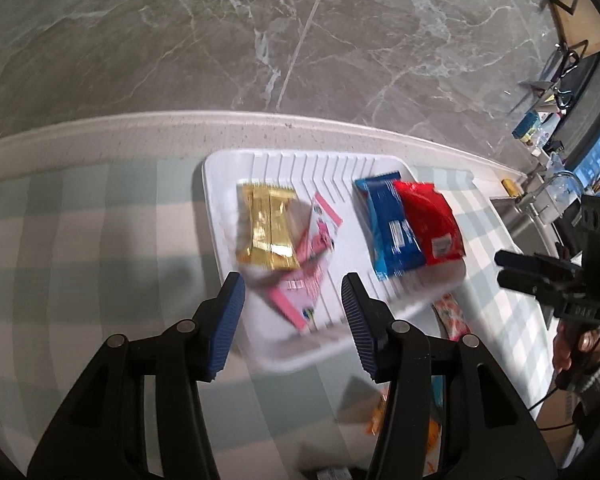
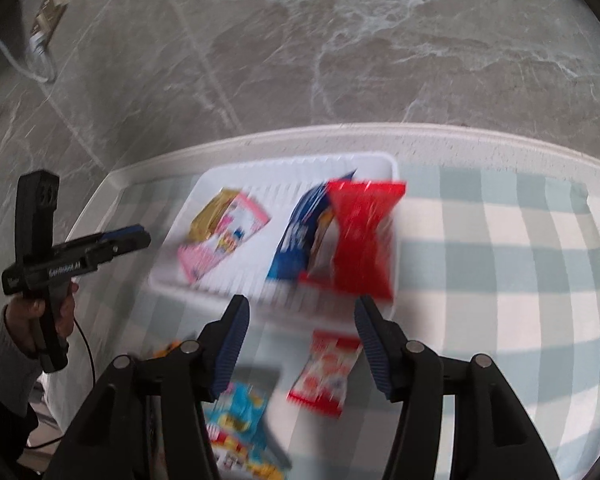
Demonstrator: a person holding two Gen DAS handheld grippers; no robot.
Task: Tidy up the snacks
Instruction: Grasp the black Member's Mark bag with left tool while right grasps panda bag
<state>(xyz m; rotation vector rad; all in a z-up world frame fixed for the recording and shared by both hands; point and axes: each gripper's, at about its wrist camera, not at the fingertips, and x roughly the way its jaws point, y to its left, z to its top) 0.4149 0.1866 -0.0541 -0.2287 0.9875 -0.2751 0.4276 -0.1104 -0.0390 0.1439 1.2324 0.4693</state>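
Tray [image 1: 228, 168] holds four packets lying flat – long axes running front to back; both claws [image 1: 293, 322] [image 2: 302, 342] apart, empty.

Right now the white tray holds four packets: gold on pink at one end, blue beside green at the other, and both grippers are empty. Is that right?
Not quite: the packet beside the blue packet is red, not green, as the left wrist view shows. The rest holds: the gold packet lies on the pink packet in the white tray, and the left gripper and right gripper are empty.

gold [image 1: 269, 227], pink [image 1: 304, 276], blue [image 1: 388, 226], red packets [image 1: 430, 220] flat in white tray [image 1: 228, 184]
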